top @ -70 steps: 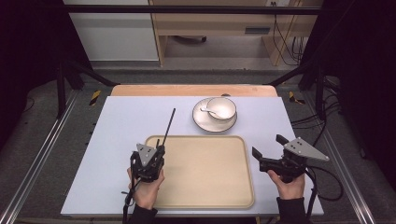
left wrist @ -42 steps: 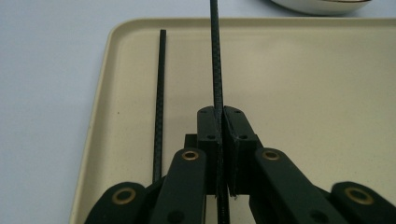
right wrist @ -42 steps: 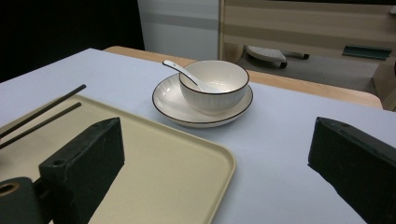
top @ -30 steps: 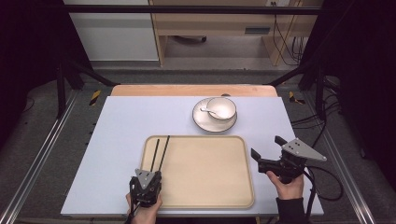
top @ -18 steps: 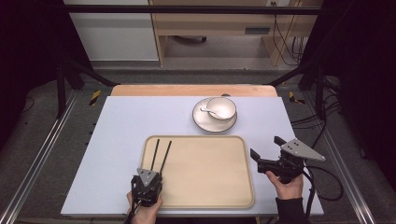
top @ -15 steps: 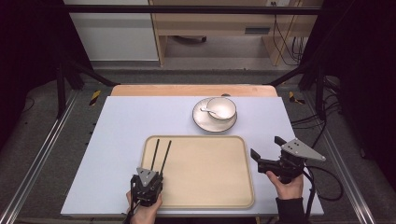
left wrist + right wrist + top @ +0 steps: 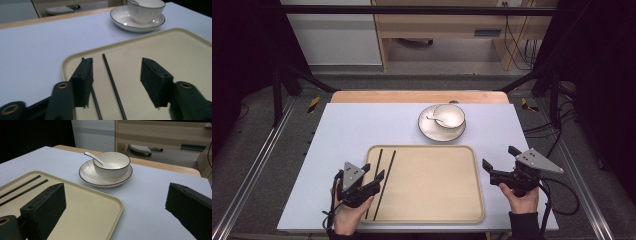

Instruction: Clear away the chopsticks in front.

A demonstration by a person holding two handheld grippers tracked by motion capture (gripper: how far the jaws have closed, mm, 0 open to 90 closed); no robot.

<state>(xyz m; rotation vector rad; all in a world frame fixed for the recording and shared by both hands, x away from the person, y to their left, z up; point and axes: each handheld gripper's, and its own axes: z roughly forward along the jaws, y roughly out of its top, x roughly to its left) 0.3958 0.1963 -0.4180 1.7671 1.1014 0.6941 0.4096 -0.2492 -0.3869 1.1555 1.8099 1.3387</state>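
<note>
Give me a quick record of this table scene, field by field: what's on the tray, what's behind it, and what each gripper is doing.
tray: beige, on the table
chopsticks: black pair lying side by side along the tray's left part
left gripper: jaws just opened, apart above the chopsticks, pressing on nothing
right gripper: open, empty, right of the tray
bowl: white, on a saucer behind the tray
spoon: resting in the bowl
</note>
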